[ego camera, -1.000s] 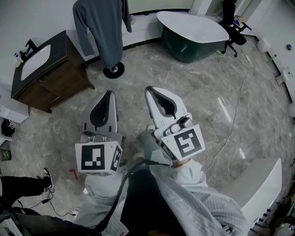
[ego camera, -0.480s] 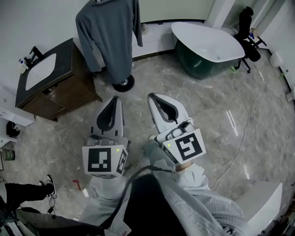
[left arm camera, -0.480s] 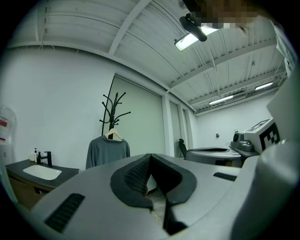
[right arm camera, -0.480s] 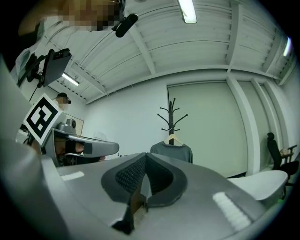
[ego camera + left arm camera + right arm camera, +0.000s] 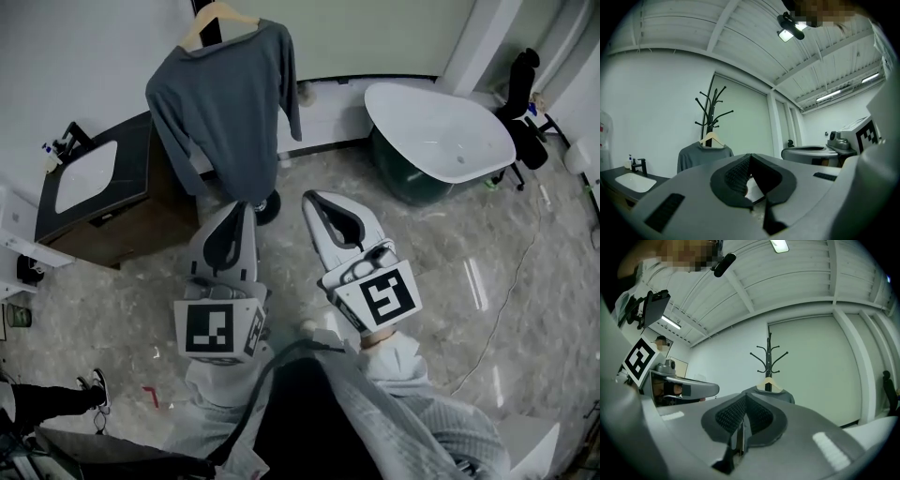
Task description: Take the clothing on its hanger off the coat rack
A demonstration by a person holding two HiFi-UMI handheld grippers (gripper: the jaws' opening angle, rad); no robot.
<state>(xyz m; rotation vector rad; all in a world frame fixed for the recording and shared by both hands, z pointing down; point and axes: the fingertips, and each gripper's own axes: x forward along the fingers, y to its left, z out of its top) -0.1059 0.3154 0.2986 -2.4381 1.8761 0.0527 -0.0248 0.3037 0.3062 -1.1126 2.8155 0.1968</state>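
A grey long-sleeved top [image 5: 230, 112] hangs on a pale wooden hanger [image 5: 217, 16] from a black coat rack, whose round base [image 5: 267, 208] stands on the floor. In the left gripper view the top [image 5: 693, 156], the hanger [image 5: 711, 139] and the branching rack [image 5: 711, 110] stand ahead; the right gripper view shows the rack [image 5: 768, 359] and hanger [image 5: 769, 384] too. My left gripper [image 5: 235, 213] and right gripper [image 5: 313, 202] are both shut and empty, side by side, a little short of the top's hem.
A dark wood vanity with a white sink [image 5: 82, 175] stands left of the rack. A white and dark green bathtub [image 5: 439, 139] sits to the right, with a black office chair [image 5: 525, 98] beyond. A cable [image 5: 506, 281] trails over the marble floor. A person's shoe [image 5: 97, 386] shows at lower left.
The view has tilted up and come closer to the rack: the whole top and its hanger now show. Both grippers stay shut and hold their places side by side.
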